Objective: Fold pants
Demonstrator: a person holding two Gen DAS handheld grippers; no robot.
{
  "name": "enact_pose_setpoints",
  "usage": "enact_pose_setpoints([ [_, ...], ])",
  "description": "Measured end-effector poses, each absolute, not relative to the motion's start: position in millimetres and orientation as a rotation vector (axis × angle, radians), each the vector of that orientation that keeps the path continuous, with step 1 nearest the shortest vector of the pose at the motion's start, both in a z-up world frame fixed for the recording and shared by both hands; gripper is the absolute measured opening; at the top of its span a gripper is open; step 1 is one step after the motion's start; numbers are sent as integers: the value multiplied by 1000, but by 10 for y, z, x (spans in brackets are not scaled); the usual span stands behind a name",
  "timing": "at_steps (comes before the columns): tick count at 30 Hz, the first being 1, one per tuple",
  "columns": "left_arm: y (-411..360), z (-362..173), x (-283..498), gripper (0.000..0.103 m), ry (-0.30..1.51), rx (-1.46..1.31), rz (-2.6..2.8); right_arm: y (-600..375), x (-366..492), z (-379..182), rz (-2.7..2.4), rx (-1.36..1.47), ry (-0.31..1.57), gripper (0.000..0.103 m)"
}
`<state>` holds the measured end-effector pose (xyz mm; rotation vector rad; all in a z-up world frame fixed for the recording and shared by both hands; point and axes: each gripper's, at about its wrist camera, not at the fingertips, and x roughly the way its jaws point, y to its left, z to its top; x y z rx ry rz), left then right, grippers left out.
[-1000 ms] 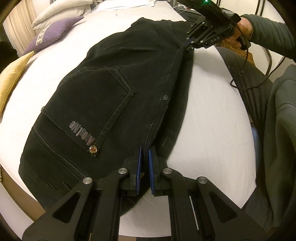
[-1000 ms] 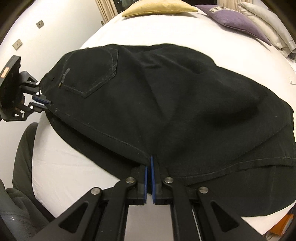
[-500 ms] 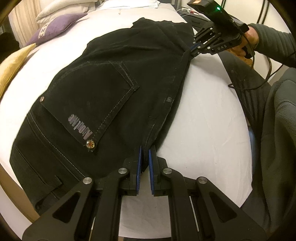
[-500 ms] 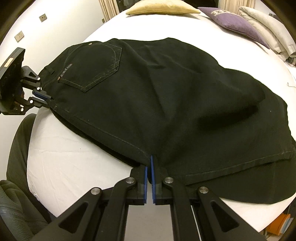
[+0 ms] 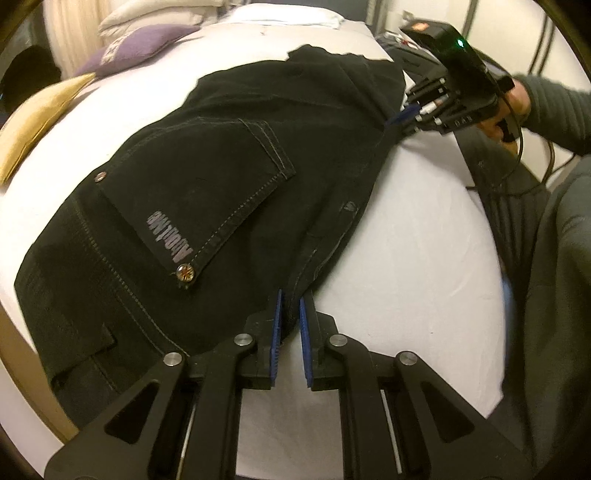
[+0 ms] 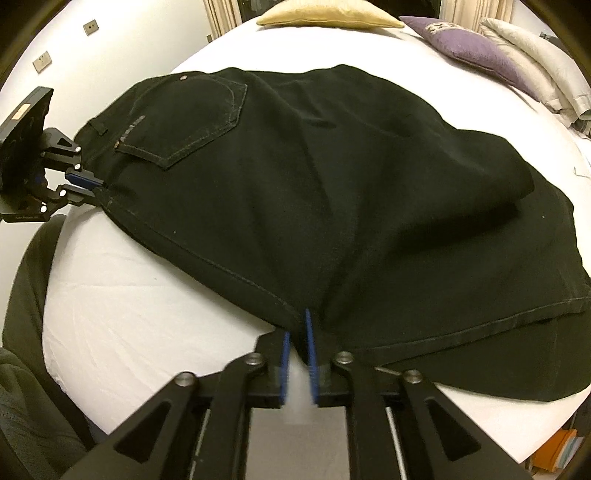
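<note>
Black pants [image 5: 229, 192] lie folded lengthwise on the white bed, back pocket up; they also show in the right wrist view [image 6: 332, 192]. My left gripper [image 5: 290, 306] stands at the near seam by the waist, its jaws a narrow gap apart with the fabric edge between the blue pads. It shows far left in the right wrist view [image 6: 86, 186]. My right gripper [image 6: 297, 332] stands at the leg seam, jaws slightly parted, cloth at the tips. It shows at upper right in the left wrist view [image 5: 404, 116].
The white bed [image 5: 413, 258] carries a purple pillow [image 6: 476, 48], a yellow pillow [image 6: 328, 16] and a folded pale duvet [image 6: 535, 62] at its head. The person's grey-clad legs [image 5: 546, 258] stand along the bed's near edge. The wall [image 6: 40, 61] has sockets.
Both grippers have carried the pants further onto the bed and laid them flat. Both sets of jaws have opened a little from fully pinched.
</note>
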<state>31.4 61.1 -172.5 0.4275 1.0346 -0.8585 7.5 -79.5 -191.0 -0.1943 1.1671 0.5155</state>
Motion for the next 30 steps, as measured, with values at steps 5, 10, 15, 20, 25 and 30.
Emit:
enact_pose_setpoints([
  [5,838,-1460,214,14,1076,276,-889,-865,-1,-1792,587,-151,1149,57],
  [10,1073,-1372,300,14,1103,218,-829,-1000,33,-1768,577,-114,1147,62],
  [15,1074,-1095,596,14,987,71,-795,-1034,156,-1466,617,2,1067,62],
  [20,693,-1210,1104,14,958,7,-728,-793,437,-1383,664,104,1020,62],
  [25,671,-1863,1487,14,1111,-14,-593,-746,751,-1780,587,211,1094,62],
  [30,1085,-1858,1378,14,1118,-91,-520,-1019,800,-1917,468,198,1141,38],
])
